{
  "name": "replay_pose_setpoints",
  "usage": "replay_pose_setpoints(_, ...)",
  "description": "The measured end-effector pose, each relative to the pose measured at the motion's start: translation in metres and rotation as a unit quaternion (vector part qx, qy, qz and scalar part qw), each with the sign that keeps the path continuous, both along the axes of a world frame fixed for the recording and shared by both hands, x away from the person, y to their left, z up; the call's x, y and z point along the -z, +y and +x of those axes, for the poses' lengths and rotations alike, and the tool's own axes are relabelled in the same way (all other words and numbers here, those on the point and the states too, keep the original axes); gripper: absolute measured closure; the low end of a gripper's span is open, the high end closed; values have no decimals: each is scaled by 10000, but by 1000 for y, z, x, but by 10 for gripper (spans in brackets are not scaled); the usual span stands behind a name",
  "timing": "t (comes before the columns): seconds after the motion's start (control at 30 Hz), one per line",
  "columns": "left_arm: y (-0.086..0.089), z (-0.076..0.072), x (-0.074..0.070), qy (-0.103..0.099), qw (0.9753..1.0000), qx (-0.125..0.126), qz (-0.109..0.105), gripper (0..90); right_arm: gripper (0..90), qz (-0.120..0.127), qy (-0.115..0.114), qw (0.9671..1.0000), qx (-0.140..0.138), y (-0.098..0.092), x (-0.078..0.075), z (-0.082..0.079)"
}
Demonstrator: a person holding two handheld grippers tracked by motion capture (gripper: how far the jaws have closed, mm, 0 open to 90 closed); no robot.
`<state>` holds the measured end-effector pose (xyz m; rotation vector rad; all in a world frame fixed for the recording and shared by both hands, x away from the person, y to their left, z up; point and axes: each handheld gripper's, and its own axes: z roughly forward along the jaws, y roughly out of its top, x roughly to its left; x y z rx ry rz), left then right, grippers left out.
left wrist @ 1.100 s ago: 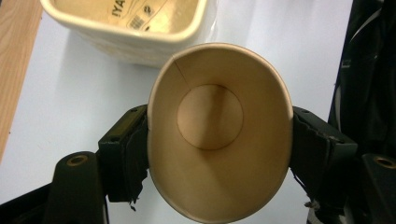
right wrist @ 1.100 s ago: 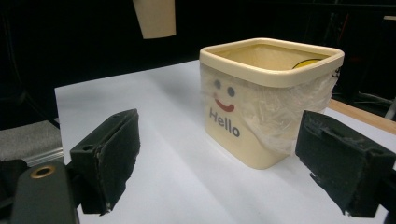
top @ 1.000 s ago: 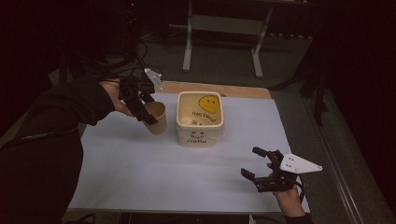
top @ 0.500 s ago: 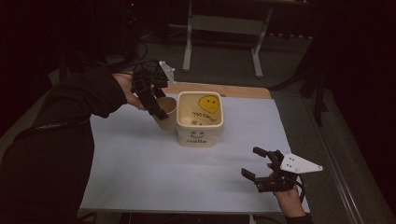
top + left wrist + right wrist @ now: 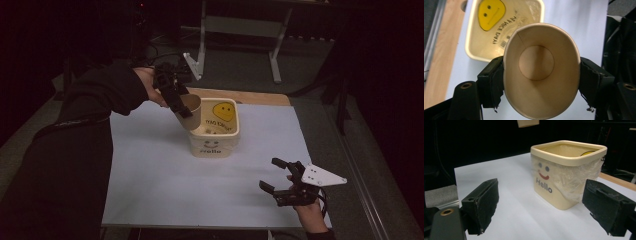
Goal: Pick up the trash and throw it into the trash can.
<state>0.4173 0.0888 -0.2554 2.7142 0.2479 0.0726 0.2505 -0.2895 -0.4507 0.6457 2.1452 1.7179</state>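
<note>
Left gripper view puts us right behind our left tongs (image 5: pixel 541 75), whose two black jaws press on either side of a paper cup (image 5: pixel 540 72) and squeeze its rim into an oval. We look straight into the cup: its round bottom is bare, so we judge it empty. Beyond its rim lies the cream square tub (image 5: pixel 499 30), with a yellow face sticker on its floor.

From the high view, our left tongs (image 5: pixel 182 107) hold the paper cup (image 5: pixel 189 107) tipped on its side, mouth towards the tub (image 5: pixel 214 135), just above the tub's left rim. A second ago the cup sat upright on the counter beside the tub; half a second ago it was lifted and starting to lean; now it is raised higher and tilted well over. We take this as the pour being at or near its end. Small pale bits seem to lie on the tub's floor, though they are too small to name.

Our right tongs (image 5: pixel 280 180) rest near the front right corner of the pale blue counter (image 5: pixel 150 190), jaws spread wide and holding nothing, and they have not moved over that second. In the right gripper view, the open right tongs (image 5: pixel 544 207) face the tub (image 5: pixel 566 175), well apart from it, showing its "Hello" smiley side under a loose film of clear plastic.
</note>
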Motion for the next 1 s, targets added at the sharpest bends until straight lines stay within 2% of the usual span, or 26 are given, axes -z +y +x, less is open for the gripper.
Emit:
replay_pose_setpoints(0.03,-3,3,-4,-61,10000,21,8,294,134,4,4,10000,-3,0,0,0)
replay_pose_setpoints(0.23,-12,9,-14,-104,9999,128,13,295,134,22,18,10000,22,-2,0,-1)
replay_pose_setpoints(0.67,-29,26,-16,-121,9997,190,-29,300,134,66,21,10000,10,-4,0,-2)
replay_pose_setpoints(0.87,-37,34,-17,-164,9993,230,-235,302,135,54,32,10000,-14,-3,0,-1)
replay_pose_setpoints(1.0,-41,36,-16,-177,9992,243,-259,302,134,52,24,10000,-9,-3,0,-2)
